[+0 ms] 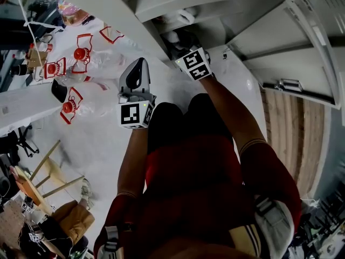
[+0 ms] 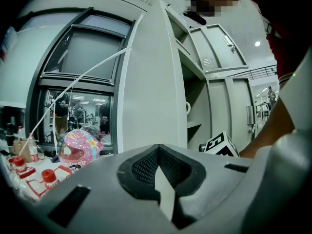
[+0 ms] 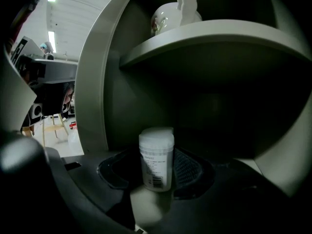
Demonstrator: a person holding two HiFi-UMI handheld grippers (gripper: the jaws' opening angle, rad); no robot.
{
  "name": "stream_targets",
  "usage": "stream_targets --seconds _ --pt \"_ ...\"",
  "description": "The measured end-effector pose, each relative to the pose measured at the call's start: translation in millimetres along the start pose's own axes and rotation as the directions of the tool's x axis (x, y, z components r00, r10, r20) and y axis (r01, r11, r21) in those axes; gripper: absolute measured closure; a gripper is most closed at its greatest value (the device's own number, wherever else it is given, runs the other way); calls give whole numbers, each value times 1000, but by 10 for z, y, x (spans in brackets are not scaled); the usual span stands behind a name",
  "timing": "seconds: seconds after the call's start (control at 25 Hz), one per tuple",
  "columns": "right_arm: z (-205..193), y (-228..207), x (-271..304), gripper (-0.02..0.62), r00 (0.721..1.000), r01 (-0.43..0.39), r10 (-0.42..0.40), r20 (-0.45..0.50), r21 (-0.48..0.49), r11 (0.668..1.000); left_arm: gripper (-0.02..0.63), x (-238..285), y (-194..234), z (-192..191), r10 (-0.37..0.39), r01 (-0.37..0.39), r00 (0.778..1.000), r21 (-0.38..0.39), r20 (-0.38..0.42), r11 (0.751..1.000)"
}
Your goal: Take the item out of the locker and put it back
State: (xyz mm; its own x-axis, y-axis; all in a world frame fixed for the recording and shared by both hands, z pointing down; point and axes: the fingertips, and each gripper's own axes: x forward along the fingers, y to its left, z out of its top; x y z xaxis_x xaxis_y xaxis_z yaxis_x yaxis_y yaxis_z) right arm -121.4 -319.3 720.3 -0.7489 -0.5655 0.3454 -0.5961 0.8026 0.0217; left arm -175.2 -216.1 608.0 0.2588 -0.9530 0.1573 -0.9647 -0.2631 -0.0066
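A small white plastic jar [image 3: 156,156] with a printed label stands upright between the dark pads of my right gripper [image 3: 155,179], which is shut on it. This gripper reaches into the lower compartment of the grey locker [image 3: 97,106], under its shelf [image 3: 204,38]. The compartment is dark, and I cannot tell whether the jar's base rests on the floor. In the head view only the right gripper's [image 1: 186,50] marker cube shows at the locker mouth. My left gripper [image 1: 140,63] hangs outside the locker by its door, shut and holding nothing [image 2: 160,172].
A white mug [image 3: 168,14] sits on the shelf above the jar. The open locker door [image 2: 151,82] stands just ahead of the left gripper. To the left, a table carries red-capped bottles [image 1: 81,53] and a pink helmet [image 2: 78,147]. A wooden stool [image 1: 48,177] and a brown bag [image 1: 73,217] are on the floor.
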Motion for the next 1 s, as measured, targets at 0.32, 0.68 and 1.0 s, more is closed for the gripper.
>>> stream_targets --seconds 0.32,0.68,1.0 --pt "-116 28 10 400 999 -2 2 -37 -6 1000 600 -40 39 20 0 0 1000 9 -5 1000" --pt "-237 3 -2 399 996 -19 18 -89 -6 1000 600 -73 1 -47 -15 15 1000 -10 -25 1000" --pt "-237 -2 -138 344 994 -41 40 -101 -8 999 600 -98 -53 -4 -31 31 999 -6 -32 999"
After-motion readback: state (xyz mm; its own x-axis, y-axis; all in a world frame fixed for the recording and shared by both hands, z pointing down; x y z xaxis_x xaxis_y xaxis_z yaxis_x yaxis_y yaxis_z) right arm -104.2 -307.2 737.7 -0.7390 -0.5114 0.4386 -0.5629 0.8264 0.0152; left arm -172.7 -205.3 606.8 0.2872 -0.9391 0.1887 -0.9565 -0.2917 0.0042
